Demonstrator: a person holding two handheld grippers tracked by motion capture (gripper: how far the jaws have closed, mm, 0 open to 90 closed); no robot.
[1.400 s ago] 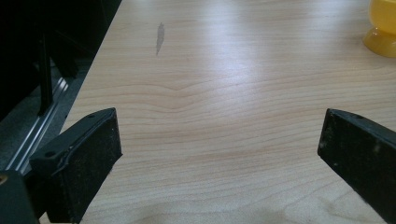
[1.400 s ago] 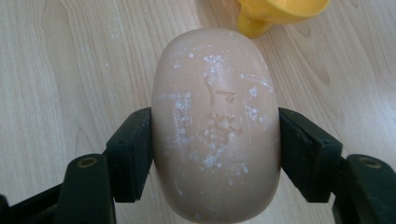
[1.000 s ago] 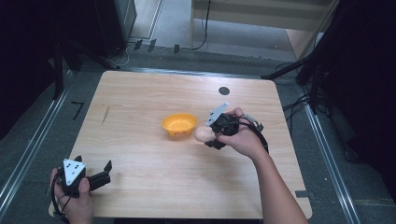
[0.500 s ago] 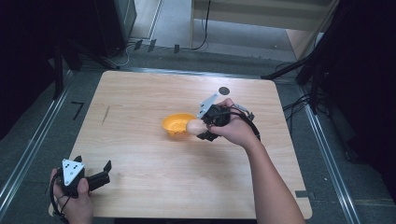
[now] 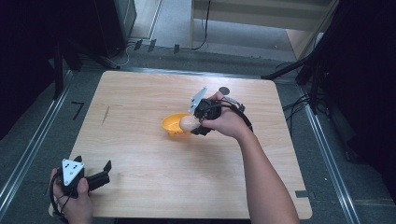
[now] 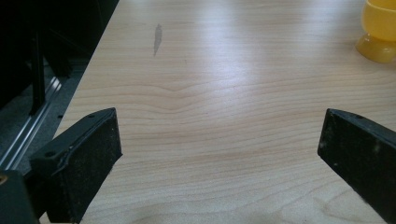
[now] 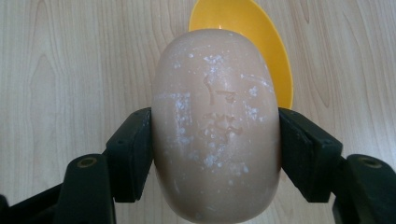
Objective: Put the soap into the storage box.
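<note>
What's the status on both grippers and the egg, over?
Right gripper shut on egg, held at yellow cup rim. Left gripper open, idle at near table corner. Nothing in the way.

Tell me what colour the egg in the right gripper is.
Pale brownish-pink with white specks; the egg shows best in the right gripper view.

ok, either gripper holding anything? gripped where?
Right gripper clamps the beige egg across its middle, over the yellow cup. Left gripper is open, holding nothing.
</note>
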